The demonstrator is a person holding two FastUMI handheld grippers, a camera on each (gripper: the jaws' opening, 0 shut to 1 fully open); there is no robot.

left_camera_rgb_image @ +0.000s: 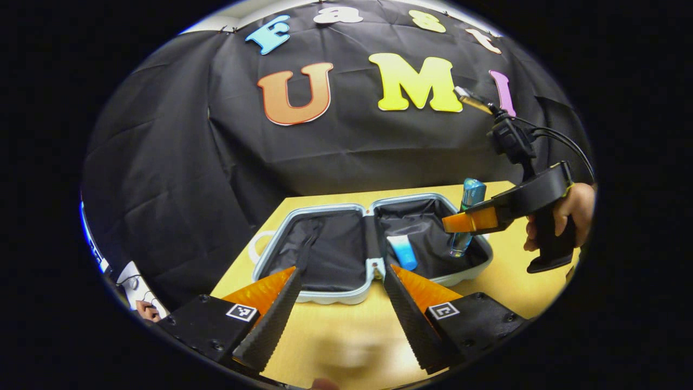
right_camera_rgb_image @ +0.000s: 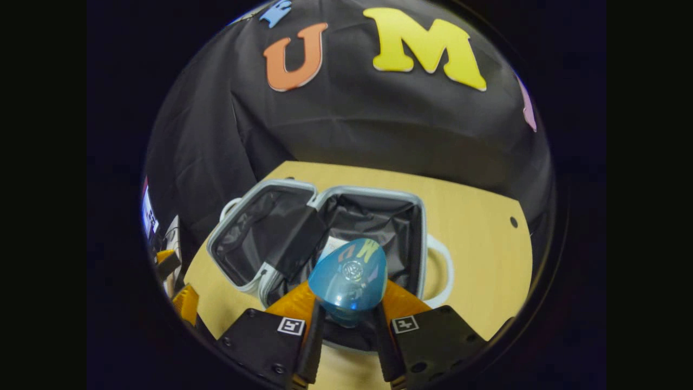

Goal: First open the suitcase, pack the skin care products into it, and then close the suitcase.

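Note:
The light blue suitcase (left_camera_rgb_image: 357, 295) lies open flat on the wooden table, both black-lined halves facing up; its rim appears too in the right gripper view (right_camera_rgb_image: 373, 193). A small blue-and-white tube (left_camera_rgb_image: 402, 251) lies in the right half. My right gripper (left_camera_rgb_image: 464, 222) holds a clear blue bottle (left_camera_rgb_image: 469, 208) upright over that right half, fingers shut on its sides. In the right gripper view the bottle's blue cap (right_camera_rgb_image: 348, 283) sits between the fingers of my right gripper (right_camera_rgb_image: 346, 319), above the suitcase lining. My left gripper (left_camera_rgb_image: 341, 303) hangs open over the table in front of the suitcase.
The wooden table (left_camera_rgb_image: 509, 281) has bare surface to the right of and in front of the suitcase. A hand (left_camera_rgb_image: 568, 211) holds the right gripper's handle. White suitcase handles stick out at both ends (right_camera_rgb_image: 441, 271). Black cloth wall stands behind the table.

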